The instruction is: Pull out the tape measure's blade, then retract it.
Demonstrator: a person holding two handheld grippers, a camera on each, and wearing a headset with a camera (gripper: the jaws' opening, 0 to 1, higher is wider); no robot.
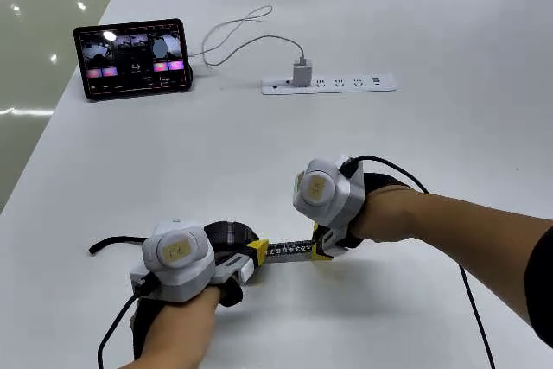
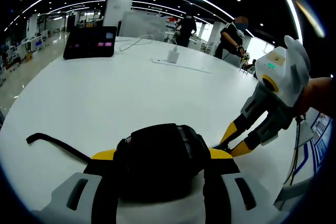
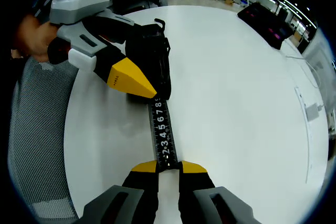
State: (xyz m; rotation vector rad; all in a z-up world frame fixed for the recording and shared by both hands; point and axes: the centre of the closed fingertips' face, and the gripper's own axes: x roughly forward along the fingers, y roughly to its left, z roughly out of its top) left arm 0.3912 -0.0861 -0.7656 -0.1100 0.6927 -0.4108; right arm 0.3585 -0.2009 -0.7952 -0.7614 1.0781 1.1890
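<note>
Clamps the black tape measure case (image 3: 149, 59) on the white table (image 1: 259, 153) between spread jaws of the left gripper (image 2: 163, 156). Pinches the numbered blade (image 3: 160, 124), seemingly by its tip, in narrowed jaws of the right gripper (image 3: 169, 167).

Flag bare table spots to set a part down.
Free: the wide table stretch between power strip and grippers, and the right side beyond the strip. Crowded: near edge, where left gripper holds the tape measure and right gripper pinches its blade; tablet and cable at far left.
</note>
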